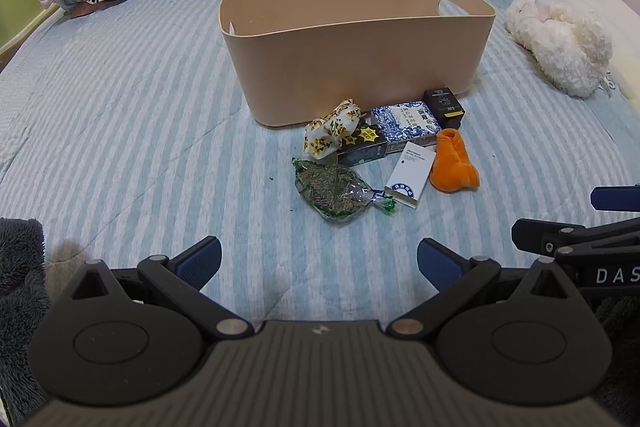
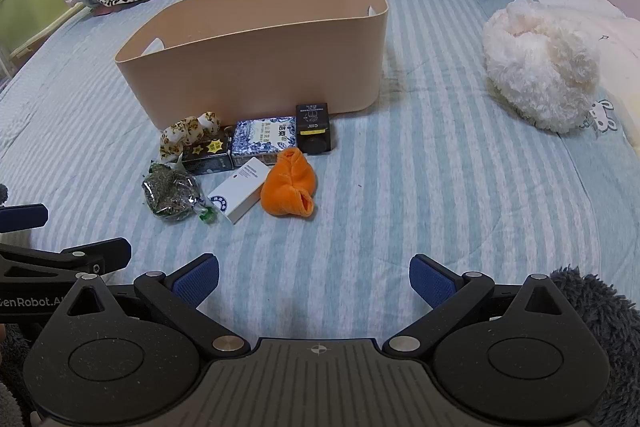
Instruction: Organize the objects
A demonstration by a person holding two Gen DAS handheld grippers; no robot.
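Both claws, left claw (image 1: 319, 264) and right claw (image 2: 314, 279), gape wide and empty over the striped bed (image 1: 140, 131). Farther off, small boxes, an orange sock (image 1: 454, 163) and a herb packet (image 1: 334, 193) lie near a beige bin (image 1: 356, 67).

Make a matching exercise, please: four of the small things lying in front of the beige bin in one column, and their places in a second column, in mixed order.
Places are as the right wrist view shows them.

Things
1. orange folded sock
2. small black cardboard box
3. clear plastic bag of dried green leaves
4. flat white rectangular box

Places
A. standing upright, closest to the beige plastic bin
B. leftmost of the four
C. between the leaf bag and the sock
D. rightmost in the row nearest the camera

Pairs: 1-D, 2-A, 3-B, 4-C
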